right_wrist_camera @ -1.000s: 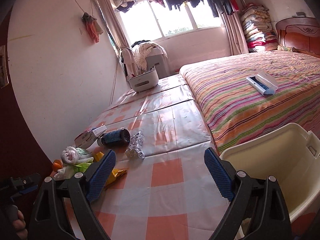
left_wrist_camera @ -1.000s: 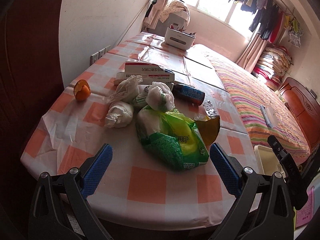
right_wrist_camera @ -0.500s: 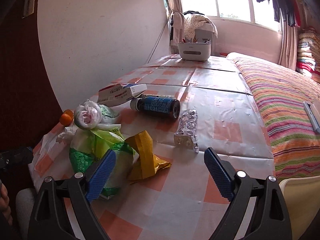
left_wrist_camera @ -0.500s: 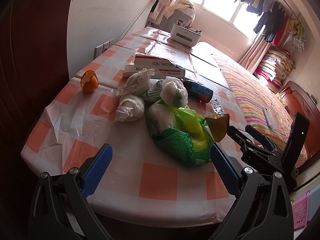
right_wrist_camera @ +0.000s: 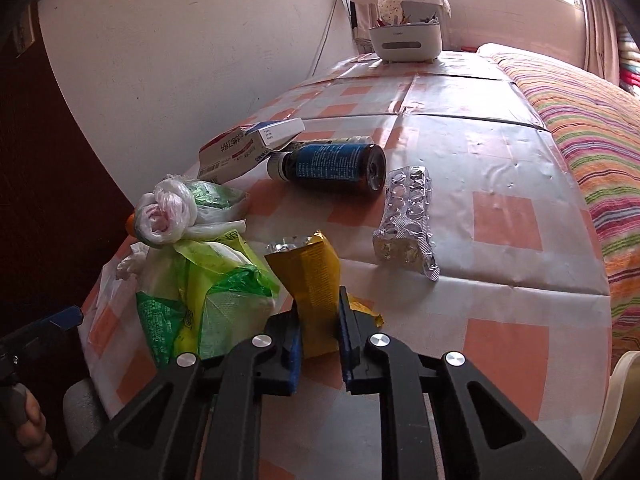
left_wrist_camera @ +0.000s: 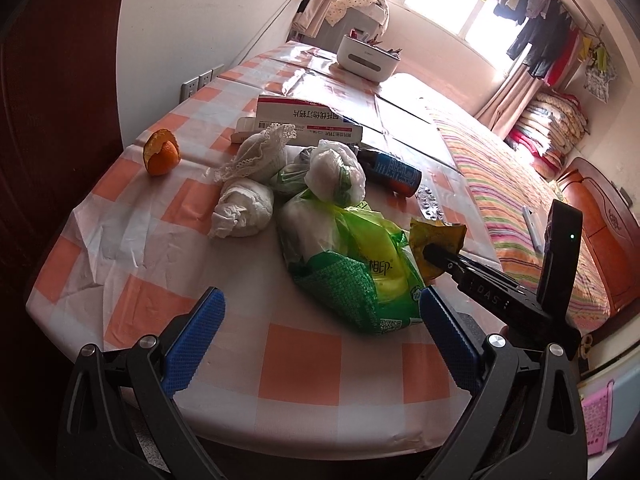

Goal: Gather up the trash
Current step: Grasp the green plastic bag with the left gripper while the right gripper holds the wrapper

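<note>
While the left gripper [left_wrist_camera: 320, 344] is hanging open, the right gripper [right_wrist_camera: 318, 336] is pinching the crinkled yellow foil wrapper [right_wrist_camera: 314, 280] mid-body; it looks light, soft and slippery.

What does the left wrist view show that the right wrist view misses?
Only the left wrist view: the orange peel, the crumpled tissue wads and the open left gripper. Only the right wrist view: the right gripper's pads clamped on the yellow wrapper, its jaws having just closed. Both show the green bag, dark bottle and blister pack.
</note>
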Motion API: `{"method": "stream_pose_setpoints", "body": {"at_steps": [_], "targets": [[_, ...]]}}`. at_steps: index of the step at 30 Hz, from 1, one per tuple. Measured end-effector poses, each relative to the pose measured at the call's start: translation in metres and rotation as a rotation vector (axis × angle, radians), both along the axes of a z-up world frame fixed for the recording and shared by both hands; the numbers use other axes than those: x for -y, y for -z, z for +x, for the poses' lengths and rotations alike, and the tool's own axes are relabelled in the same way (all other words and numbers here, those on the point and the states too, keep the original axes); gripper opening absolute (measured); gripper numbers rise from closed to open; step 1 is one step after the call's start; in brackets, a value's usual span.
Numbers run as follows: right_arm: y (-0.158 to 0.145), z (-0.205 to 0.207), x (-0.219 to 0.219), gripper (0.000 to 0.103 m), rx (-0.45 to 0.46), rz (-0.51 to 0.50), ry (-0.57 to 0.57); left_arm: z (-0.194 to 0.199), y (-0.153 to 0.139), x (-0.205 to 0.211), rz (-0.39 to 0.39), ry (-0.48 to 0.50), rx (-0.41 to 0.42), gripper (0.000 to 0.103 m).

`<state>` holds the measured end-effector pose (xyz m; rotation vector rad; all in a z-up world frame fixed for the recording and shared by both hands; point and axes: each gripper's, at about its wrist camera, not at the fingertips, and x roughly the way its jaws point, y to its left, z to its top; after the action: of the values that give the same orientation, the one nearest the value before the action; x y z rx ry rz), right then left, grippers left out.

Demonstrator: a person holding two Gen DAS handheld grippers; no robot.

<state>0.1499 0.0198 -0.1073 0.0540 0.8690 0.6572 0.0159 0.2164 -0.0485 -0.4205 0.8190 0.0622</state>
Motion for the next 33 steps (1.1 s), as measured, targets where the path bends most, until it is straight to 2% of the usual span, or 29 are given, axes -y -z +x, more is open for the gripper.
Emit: {"method": "stream_pose_setpoints", "body": {"at_steps": [4, 10, 16, 21, 23, 25, 27, 29, 33], "targets": [[-0.008, -0.009, 0.008, 0.014, 0.031, 0.028, 0.011, 0.01, 0.004, 0.009, -0.027, 0.024, -0.017, 0.096], [-0.016, -0.016, 0.019, 0.014, 0.042, 0.089, 0.026, 0.032, 0.011, 0.017, -0.126, 0.037, -0.043, 0.096], [-0.023, -0.019, 0.028, 0.014, 0.053, 0.13, 0.034, 0.045, 0.016, 0.023, -0.124, 0.0, -0.034, 0.096], [-0.027, -0.02, 0.038, 0.014, 0.054, 0.163, 0.049, 0.058, 0.027, 0.019, -0.15, -0.035, -0.064, 0.094], [-0.027, -0.021, 0.042, 0.014, 0.057, 0.166, 0.055, 0.063, 0.031, 0.018, -0.143, -0.05, -0.082, 0.084], [-0.028, -0.021, 0.047, 0.014, 0.06, 0.174, 0.067, 0.067, 0.036, 0.016, -0.137, -0.059, -0.106, 0.056], [-0.029, -0.022, 0.052, 0.014, 0.06, 0.186, 0.077, 0.072, 0.044, 0.014, -0.161, -0.049, -0.134, 0.038], [-0.031, -0.022, 0.057, 0.014, 0.064, 0.198, 0.089, 0.073, 0.048, 0.012, -0.179, -0.049, -0.145, 0.035], [-0.033, -0.024, 0.065, 0.014, 0.068, 0.216, 0.109, 0.073, 0.049, 0.013, -0.192, -0.047, -0.125, 0.018]]}}
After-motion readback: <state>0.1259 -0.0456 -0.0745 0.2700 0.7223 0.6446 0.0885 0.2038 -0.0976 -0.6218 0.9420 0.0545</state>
